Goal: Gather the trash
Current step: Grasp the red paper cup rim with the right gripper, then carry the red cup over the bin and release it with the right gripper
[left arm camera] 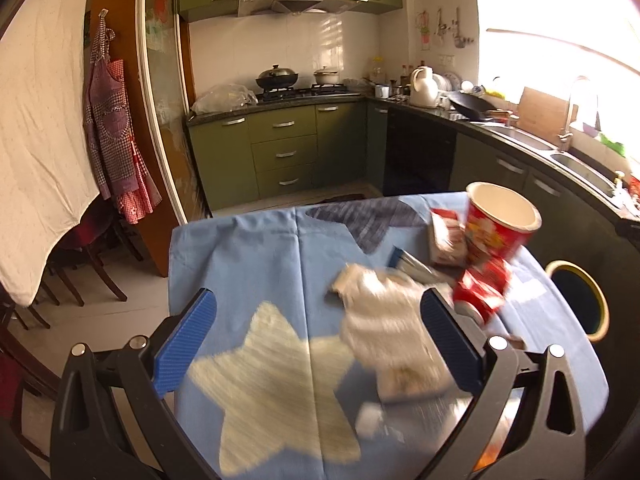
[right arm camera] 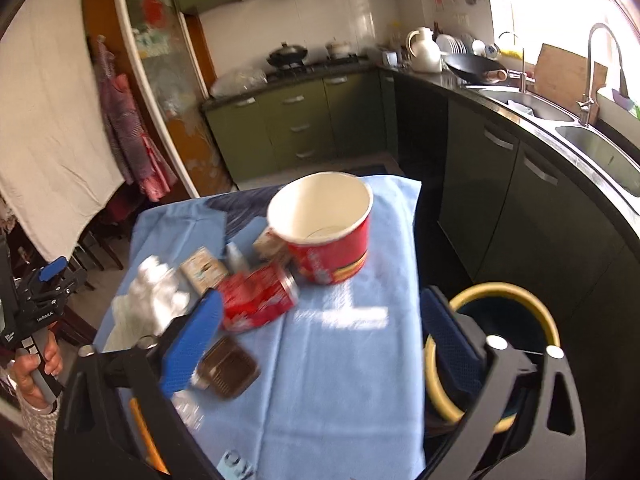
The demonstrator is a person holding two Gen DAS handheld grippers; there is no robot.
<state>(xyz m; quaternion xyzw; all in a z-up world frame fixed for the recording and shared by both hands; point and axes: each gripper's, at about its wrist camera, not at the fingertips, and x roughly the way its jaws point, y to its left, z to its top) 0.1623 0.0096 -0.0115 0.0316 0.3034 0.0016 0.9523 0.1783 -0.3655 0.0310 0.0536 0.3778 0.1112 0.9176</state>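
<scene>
Up front in the left wrist view, the left gripper (left arm camera: 318,344) hangs over a table draped in a blue cloth (left arm camera: 240,248) with a pale star printed on it. Its blue fingers (left arm camera: 186,340) stand wide apart with nothing pressed between them. A crumpled white tissue (left arm camera: 384,320) lies on the cloth just inside the right-hand finger. Beyond it sit a crushed red can (left arm camera: 482,288), a small carton (left arm camera: 444,240) and a tall red paper cup (left arm camera: 500,220), upright and empty. Off the table's right edge stands a dark bin with a yellow rim (left arm camera: 600,300).

Next, in the right wrist view, the right gripper (right arm camera: 320,340) also has its fingers spread, holding nothing. The red paper cup (right arm camera: 324,228) stands near the middle of the blue cloth (right arm camera: 352,360), with the crushed red can (right arm camera: 260,296) lying beside it. The white tissue (right arm camera: 152,300) lies further left, and a brown plastic tray (right arm camera: 228,366) rests just beside the left-hand finger (right arm camera: 192,344). The yellow-rimmed bin (right arm camera: 504,292) shows behind the right-hand finger, off the table. At the far left, a hand (right arm camera: 38,364) grips the handle of the left gripper (right arm camera: 52,270).
</scene>
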